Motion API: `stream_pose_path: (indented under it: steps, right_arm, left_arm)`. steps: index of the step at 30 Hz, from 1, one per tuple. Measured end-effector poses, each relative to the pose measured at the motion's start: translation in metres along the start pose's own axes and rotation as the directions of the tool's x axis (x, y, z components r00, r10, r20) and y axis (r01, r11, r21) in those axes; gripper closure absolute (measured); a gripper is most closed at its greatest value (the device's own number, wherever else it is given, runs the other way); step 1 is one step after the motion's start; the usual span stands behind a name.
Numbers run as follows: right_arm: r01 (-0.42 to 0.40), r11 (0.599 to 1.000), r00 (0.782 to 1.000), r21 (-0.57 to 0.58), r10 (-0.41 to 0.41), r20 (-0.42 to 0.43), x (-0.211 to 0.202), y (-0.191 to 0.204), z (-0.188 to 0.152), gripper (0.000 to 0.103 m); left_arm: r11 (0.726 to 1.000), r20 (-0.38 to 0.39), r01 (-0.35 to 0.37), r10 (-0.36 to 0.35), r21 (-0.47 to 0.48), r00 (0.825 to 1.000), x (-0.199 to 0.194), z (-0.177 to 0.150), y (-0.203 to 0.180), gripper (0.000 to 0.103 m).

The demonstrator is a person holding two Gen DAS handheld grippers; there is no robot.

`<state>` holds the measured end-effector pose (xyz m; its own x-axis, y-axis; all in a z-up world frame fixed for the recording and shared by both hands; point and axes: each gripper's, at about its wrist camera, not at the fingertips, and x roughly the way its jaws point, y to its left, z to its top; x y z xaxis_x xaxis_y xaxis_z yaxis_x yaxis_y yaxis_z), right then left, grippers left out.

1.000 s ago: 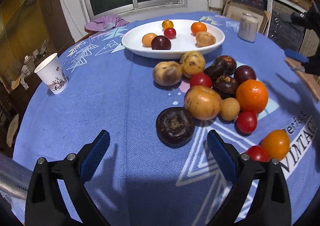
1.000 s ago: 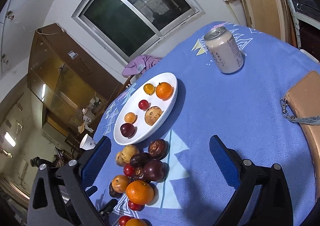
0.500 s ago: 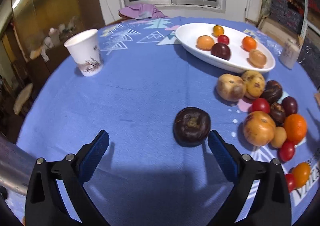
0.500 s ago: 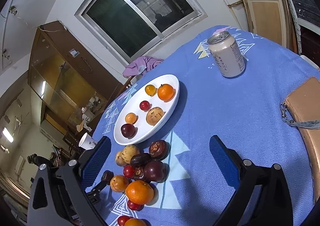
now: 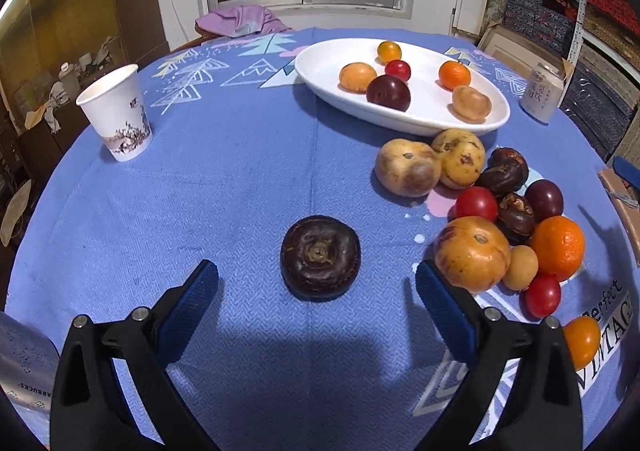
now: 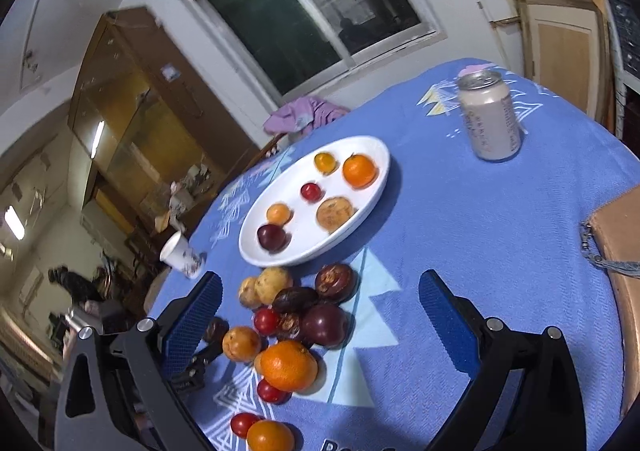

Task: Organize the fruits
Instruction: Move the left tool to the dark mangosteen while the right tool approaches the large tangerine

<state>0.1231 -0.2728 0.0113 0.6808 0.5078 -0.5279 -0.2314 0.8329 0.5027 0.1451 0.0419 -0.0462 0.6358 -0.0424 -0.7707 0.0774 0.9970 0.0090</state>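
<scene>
My left gripper (image 5: 316, 291) is open and empty, low over the blue tablecloth. A dark brown flattened fruit (image 5: 319, 257) lies alone just ahead, between the fingers. To its right sits a pile of fruit (image 5: 492, 219): yellow-brown ones, dark ones, red tomatoes and an orange (image 5: 557, 247). A white oval plate (image 5: 320, 69) at the back holds several fruits. My right gripper (image 6: 320, 315) is open and empty, above the same pile (image 6: 296, 323), with the plate (image 6: 360, 219) beyond it.
A paper cup (image 5: 116, 113) stands at the left of the table. A drink can (image 6: 489, 115) stands at the far right. A tan bag with a zip (image 6: 620, 243) lies at the right edge. A metal tumbler (image 5: 22, 367) is at the near left.
My left gripper swung left and settled so the lone dark fruit lies centred between its fingers. My right gripper view shifted slightly down toward the pile. Both stayed open.
</scene>
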Motion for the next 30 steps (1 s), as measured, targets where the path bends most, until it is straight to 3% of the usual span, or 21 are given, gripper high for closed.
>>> stream_pose_path:
  steps: [7,13,18,22,30]
  right_arm:
    - [-0.077,0.997,0.983,-0.032,0.070,-0.169,0.028,0.014,-0.017,0.009]
    - [-0.143,0.990,0.946,0.014,0.141,-0.291,0.040,0.018,-0.044,0.017]
    - [-0.167,0.981,0.933,0.101,0.191,-0.305,0.050,0.009,-0.049,0.022]
    - [-0.160,0.982,0.932,0.105,0.185,-0.310,0.055,0.010,-0.052,0.030]
    - [-0.132,0.981,0.939,0.141,0.169,-0.300,0.064,0.002,-0.052,0.055]
  left_arm:
    - [0.999,-0.053,0.000,-0.002,-0.040,0.999,0.010,0.000,0.006,0.006]
    - [0.998,-0.064,0.002,-0.006,-0.066,0.998,0.012,0.000,0.012,0.005]
    - [0.999,-0.069,-0.005,0.002,-0.050,0.998,0.012,0.000,0.009,0.004]
    - [0.999,-0.066,-0.005,0.002,-0.046,0.998,0.013,0.000,0.008,0.004]
    - [0.998,-0.050,0.012,-0.014,-0.056,0.999,0.014,0.005,0.008,0.004]
